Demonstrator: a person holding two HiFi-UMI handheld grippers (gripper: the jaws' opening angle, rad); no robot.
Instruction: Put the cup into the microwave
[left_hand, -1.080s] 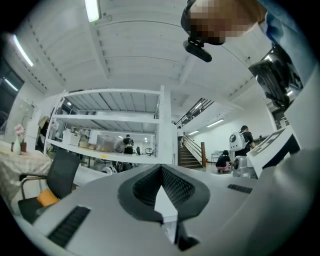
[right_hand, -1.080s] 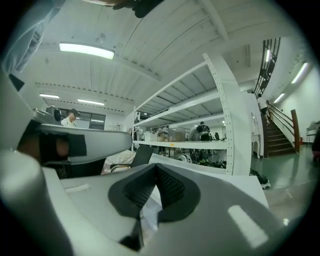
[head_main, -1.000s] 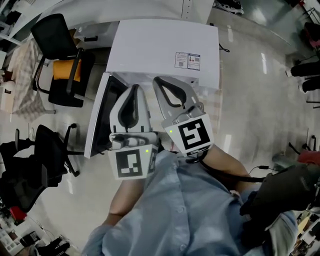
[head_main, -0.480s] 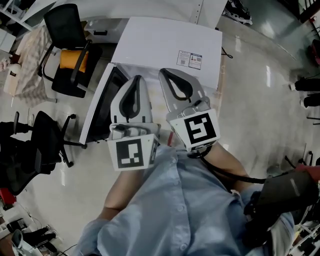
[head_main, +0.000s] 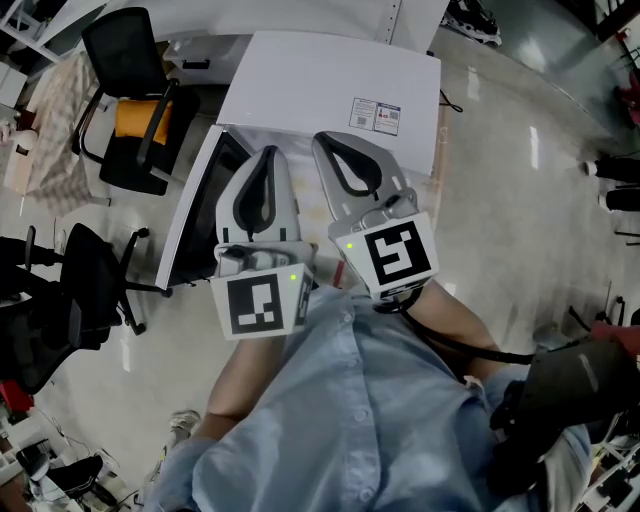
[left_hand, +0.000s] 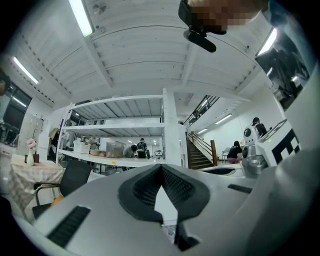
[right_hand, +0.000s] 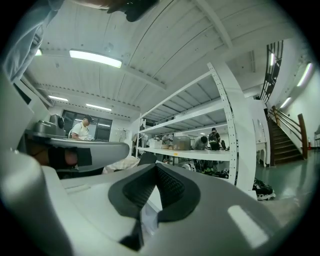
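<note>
Now: no cup visible | microwave (head_main: 320, 85) door (head_main: 195, 225) open | left gripper (head_main: 266, 158), right gripper (head_main: 330, 145) jaws together, empty | cup already inside or unfetched: undecidable

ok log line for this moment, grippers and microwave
left gripper: shut, empty | right gripper: shut, empty | microwave: door open | cup: not in view

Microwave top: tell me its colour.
The microwave is white on top; the head view shows it best.

White microwave (head_main: 330, 95), black office chair (head_main: 125, 55)
</note>
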